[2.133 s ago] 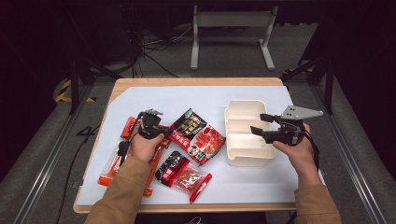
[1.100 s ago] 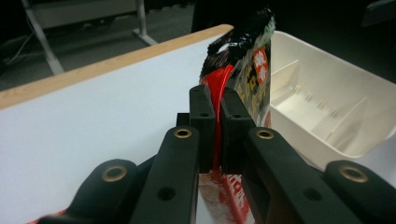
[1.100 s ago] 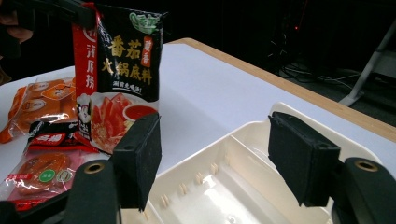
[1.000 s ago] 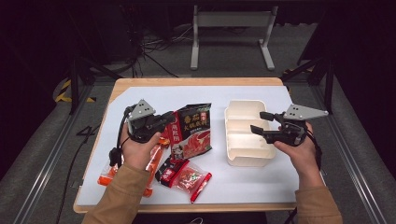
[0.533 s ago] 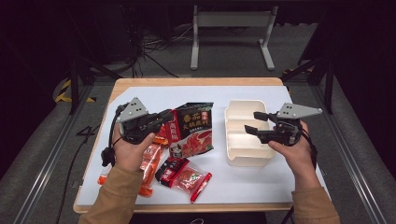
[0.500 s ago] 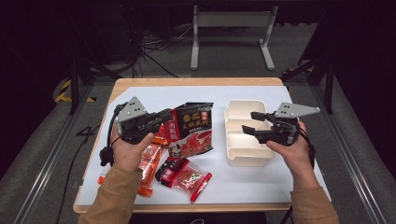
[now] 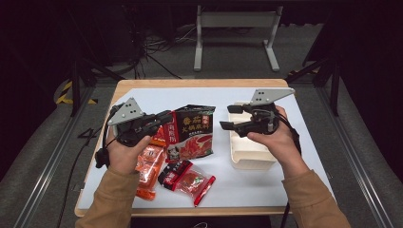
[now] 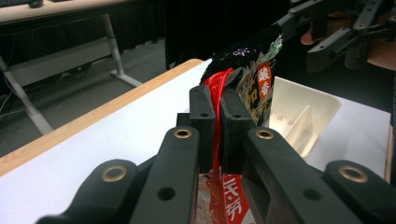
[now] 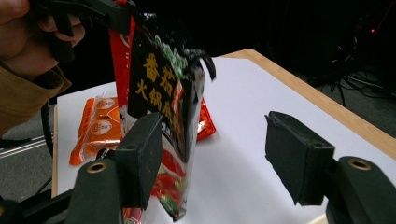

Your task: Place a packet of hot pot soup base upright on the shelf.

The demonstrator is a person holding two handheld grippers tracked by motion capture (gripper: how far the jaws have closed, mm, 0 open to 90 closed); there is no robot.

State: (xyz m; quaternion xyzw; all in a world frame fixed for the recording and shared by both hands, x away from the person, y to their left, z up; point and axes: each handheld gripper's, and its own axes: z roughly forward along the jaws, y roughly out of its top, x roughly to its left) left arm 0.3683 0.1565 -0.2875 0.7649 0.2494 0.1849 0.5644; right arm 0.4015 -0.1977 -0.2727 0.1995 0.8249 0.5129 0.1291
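The worktop (image 7: 294, 180) carries a white sheet with snack packets on its left half and a cream plastic tray (image 7: 249, 152) on its right half. The tray's dividers show in the left gripper view, and the compartment seen there looks empty; the rest sits under the right hand. The large black-and-red sauce pouch (image 7: 192, 133) hangs upright above the sheet, between the loose packets and the tray, pinched at its red edge by the left gripper (image 8: 214, 119), whose jaws are clamped tight on it. The right gripper (image 9: 214, 154) hovers over the tray's near-left corner with its jaws spread wide and nothing between them, aimed at the pouch's free side. The step in hand looks like carrying the pouch across to the tray, perhaps with a handover; the next move calls for the right gripper to close on the free edge, or for the left to lower the pouch in. Smaller orange packets (image 7: 149, 164) and a clear red-trimmed packet (image 7: 192, 183) lie flat near the left forearm.
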